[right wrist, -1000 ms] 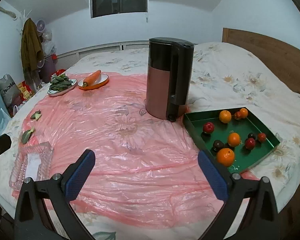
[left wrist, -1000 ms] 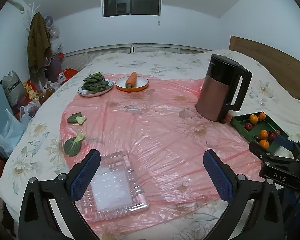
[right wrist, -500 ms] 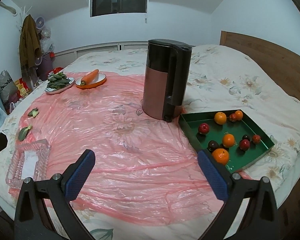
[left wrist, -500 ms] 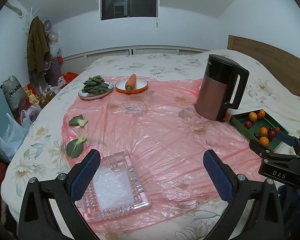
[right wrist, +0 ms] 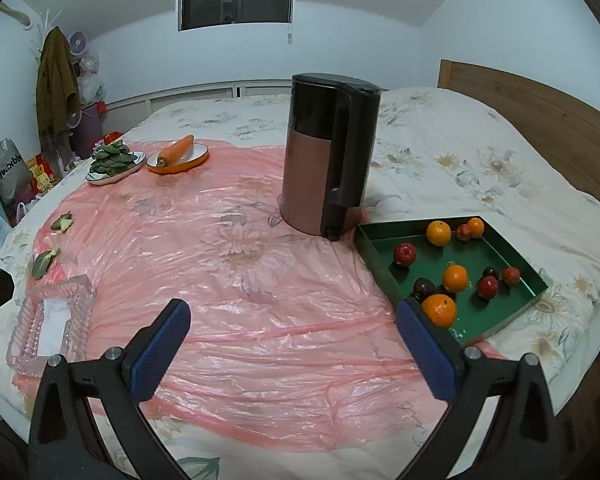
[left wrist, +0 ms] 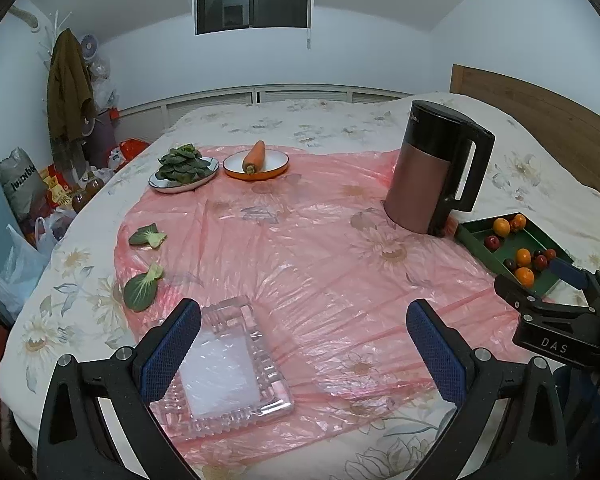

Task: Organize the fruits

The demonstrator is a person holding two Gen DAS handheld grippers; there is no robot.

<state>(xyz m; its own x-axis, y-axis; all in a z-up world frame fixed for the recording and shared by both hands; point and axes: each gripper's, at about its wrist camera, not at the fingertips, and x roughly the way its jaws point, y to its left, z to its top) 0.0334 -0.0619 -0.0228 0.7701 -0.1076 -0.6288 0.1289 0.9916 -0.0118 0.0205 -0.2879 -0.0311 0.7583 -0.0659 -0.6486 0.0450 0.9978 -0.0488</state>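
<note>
- My right gripper (right wrist: 294, 342) hangs over the pink plastic sheet (right wrist: 228, 280), fingers wide apart and holding nothing; my left gripper (left wrist: 302, 344) is spread and bare too.
- The fruit sits in the green tray (right wrist: 380, 240) at two o'clock — the nearest orange (right wrist: 439, 310) just beside my right fingertip.
- I'd swing right, straddle that orange squarely and close gently — it could roll.
- The glass dish (left wrist: 228, 364) lies at seven o'clock, likely the destination.

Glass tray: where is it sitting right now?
In the left wrist view the glass tray lies on the pink plastic sheet at the near left, just ahead of the left gripper, with a green leaf beyond it.
</note>
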